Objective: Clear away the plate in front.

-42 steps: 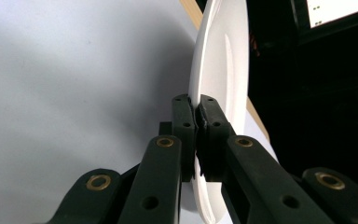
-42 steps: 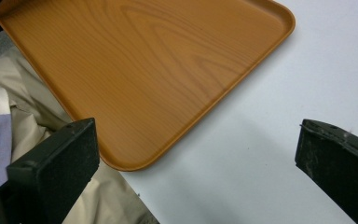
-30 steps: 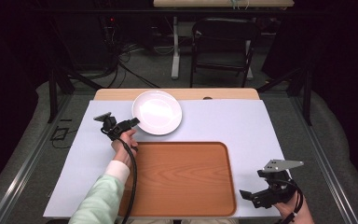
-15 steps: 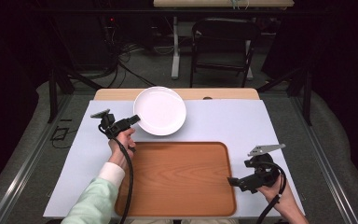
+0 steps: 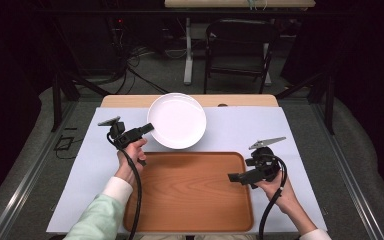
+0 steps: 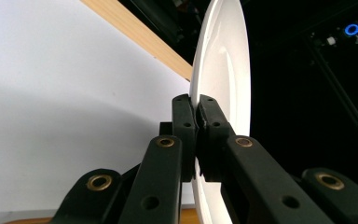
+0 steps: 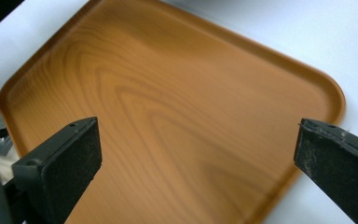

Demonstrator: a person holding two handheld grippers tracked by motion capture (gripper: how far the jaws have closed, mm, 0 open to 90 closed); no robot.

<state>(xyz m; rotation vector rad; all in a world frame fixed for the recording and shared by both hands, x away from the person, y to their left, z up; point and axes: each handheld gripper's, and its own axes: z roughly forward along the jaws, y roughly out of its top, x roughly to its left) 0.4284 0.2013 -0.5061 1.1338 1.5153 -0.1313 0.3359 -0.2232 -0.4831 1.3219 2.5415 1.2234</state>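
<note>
Plate (image 5: pixel 176 120) hangs tilted above the desk (image 5: pixel 240 131), its rim pinched by the left claw (image 5: pixel 149 128), while the right claw (image 5: pixel 233 177) gapes wide over the tray (image 5: pixel 190 195).

my high view looks forward and down from above the near side of the table (image 5: pixel 300 130), far enough back to take in both hands. my left gripper view rides close behind its jaws, sighting along them at the white plate (image 6: pixel 221 65) rim pinched edge-on just ahead. my right gripper view looks down past its spread jaws onto the wooden tray (image 7: pixel 177 116) close below. tray and plate also appear from overhead.
</note>
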